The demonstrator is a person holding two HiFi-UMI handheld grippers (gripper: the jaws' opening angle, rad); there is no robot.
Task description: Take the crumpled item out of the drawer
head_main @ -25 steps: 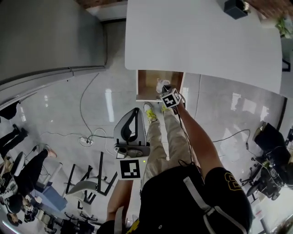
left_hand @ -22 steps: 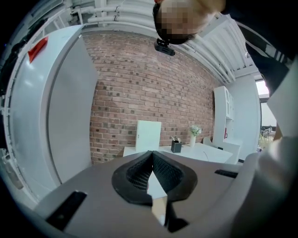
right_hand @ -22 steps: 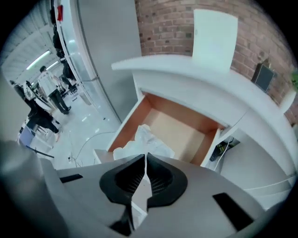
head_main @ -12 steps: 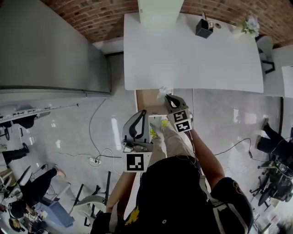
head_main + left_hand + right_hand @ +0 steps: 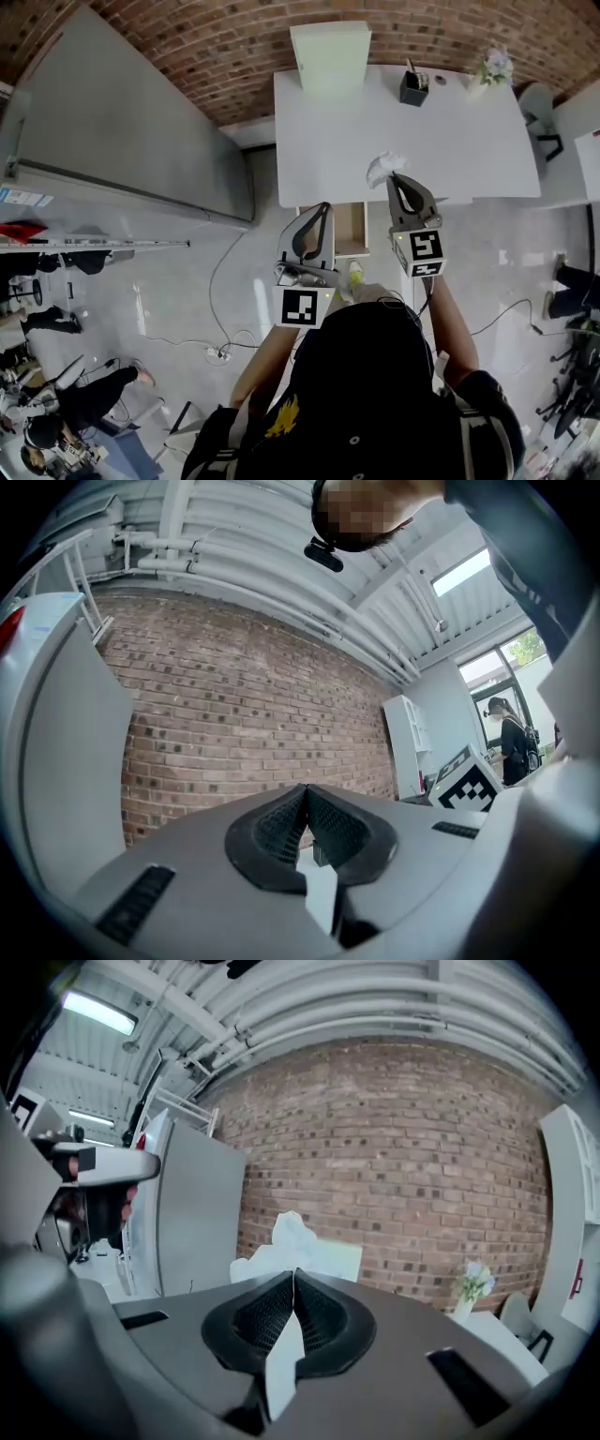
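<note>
I've got my right gripper [image 5: 397, 180] clamped on the crumpled item [image 5: 383, 169], jaws pressed together and the white wad poking out past the tips. From the head view, the wad sits over the near edge of the white table [image 5: 450, 141]. I can't tell whether it touches the top. It's out of the drawer [image 5: 350, 230], which stands open just under that near edge with its wooden inside showing.

The right gripper view agrees: the pads meet, and the crumpled item [image 5: 292, 1234] bunches up just beyond them, with the brick wall [image 5: 412, 1166] behind.

My left gripper [image 5: 323, 208] hangs to the left of the right one, over the drawer's left side. In its own view the jaws are together at the tips with nothing pinched between them.

At the table's far edge I see a pale green box [image 5: 330, 54], then a black pen holder [image 5: 412, 87], and a small flower vase [image 5: 494, 67] further right. A big grey cabinet [image 5: 122, 131] stands off to the left.
</note>
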